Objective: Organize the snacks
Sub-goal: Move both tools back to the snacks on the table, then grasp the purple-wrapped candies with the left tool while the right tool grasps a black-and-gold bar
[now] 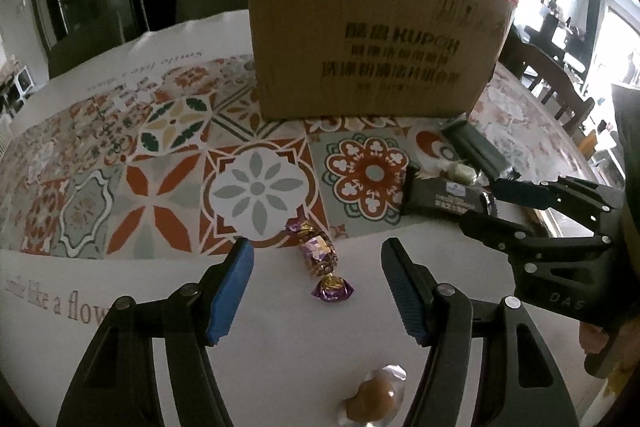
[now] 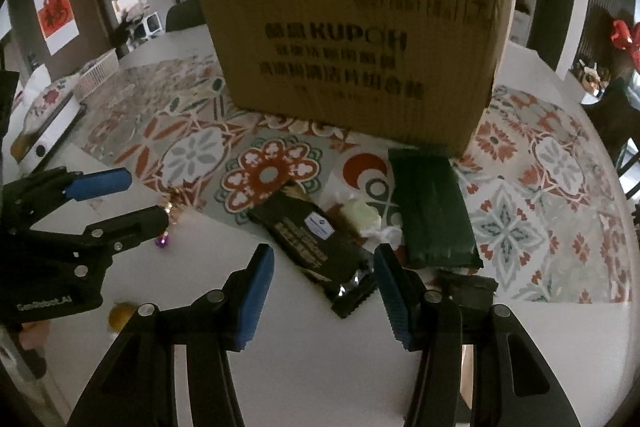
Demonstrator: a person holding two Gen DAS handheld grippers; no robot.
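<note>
Left gripper (image 1: 316, 291) jaws apart, straddling purple candy (image 1: 320, 259) on table (image 1: 280, 367). Candy light, wrapper crinkly, slippery; pinch middle, not twisted ends. Right gripper (image 2: 324, 299) jaws apart over black packet (image 2: 316, 239); soft, flat. Box (image 2: 352, 43) behind.

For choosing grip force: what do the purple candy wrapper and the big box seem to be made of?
Purple candy wrapper: probably thin metallized foil or plastic film, glossy, with twisted crinkled ends and gold glints. Big box: corrugated cardboard, matte brown, faint ribbing under the print.
</note>
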